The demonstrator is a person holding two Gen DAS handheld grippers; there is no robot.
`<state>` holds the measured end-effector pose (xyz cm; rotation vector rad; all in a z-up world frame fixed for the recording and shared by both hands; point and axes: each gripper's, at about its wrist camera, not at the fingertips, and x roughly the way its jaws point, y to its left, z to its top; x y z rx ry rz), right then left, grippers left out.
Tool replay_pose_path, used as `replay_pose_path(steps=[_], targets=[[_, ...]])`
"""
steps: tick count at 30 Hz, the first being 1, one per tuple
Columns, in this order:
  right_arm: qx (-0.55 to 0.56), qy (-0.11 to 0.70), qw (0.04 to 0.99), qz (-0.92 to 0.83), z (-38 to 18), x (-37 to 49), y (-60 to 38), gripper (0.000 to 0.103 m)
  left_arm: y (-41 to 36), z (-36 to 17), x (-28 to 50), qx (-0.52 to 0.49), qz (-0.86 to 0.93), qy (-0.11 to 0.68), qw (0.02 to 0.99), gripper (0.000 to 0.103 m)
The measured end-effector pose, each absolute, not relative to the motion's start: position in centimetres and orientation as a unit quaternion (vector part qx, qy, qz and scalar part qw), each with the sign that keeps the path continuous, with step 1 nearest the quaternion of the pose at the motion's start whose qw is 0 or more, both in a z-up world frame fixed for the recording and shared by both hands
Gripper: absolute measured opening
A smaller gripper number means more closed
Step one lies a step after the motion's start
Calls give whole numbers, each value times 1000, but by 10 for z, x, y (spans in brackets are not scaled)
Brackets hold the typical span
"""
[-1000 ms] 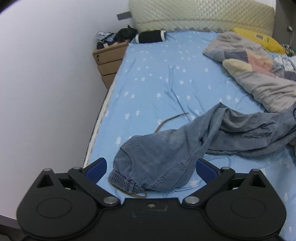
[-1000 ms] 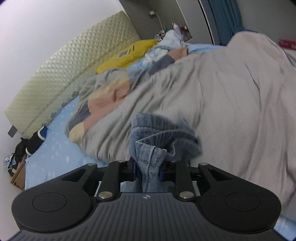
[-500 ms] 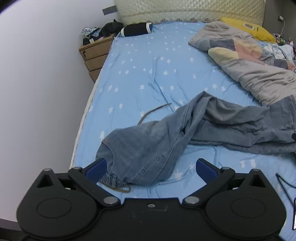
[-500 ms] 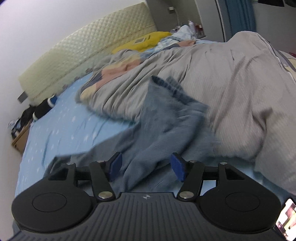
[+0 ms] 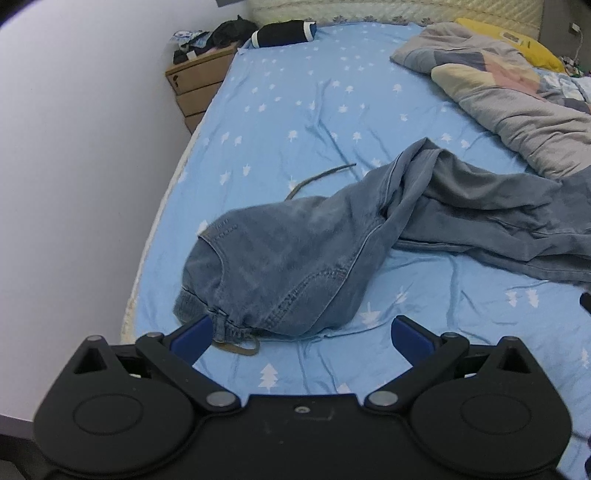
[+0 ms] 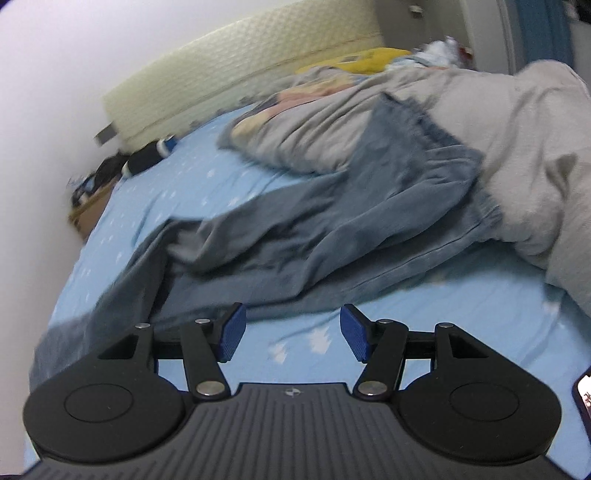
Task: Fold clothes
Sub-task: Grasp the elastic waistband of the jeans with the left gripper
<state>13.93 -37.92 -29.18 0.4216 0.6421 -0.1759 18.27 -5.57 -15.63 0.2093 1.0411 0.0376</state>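
A pair of blue jeans lies crumpled across the star-print blue sheet. Its waistband end is nearest my left gripper, and a brown drawstring loop sits by the left fingertip. That gripper is open wide, low over the sheet, and the waistband edge lies just ahead between the jaws, unpinched. In the right wrist view the jeans stretch from the sheet up onto the grey quilt. My right gripper is open over bare sheet, just short of the trouser leg, with nothing between its pads.
The grey patchwork quilt is heaped on the right side of the bed, with a yellow pillow behind it. A black rolled item lies by the headboard. A wooden nightstand and the white wall border the left edge. A phone lies at the lower right.
My right gripper opened, let go of the jeans leg and drew back; the leg now lies on the quilt and sheet. My left gripper sank towards the waistband, still open.
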Motion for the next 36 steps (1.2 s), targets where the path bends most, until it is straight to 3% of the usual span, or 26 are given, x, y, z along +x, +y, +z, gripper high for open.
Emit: replay_pose_path(steps=[11, 19, 28, 36], targets=[[125, 292, 948, -30, -329, 132, -320, 60, -12, -267, 197, 44, 3, 460, 887, 102], [113, 325, 938, -34, -357, 139, -285, 60, 42, -302, 198, -32, 16, 473, 880, 99], [100, 344, 934, -9, -351, 150, -250, 60, 119, -347, 192, -336, -15, 527, 781, 95], [103, 356, 929, -8, -347, 164, -232, 60, 149, -390, 193, -581, -21, 419, 698, 94]])
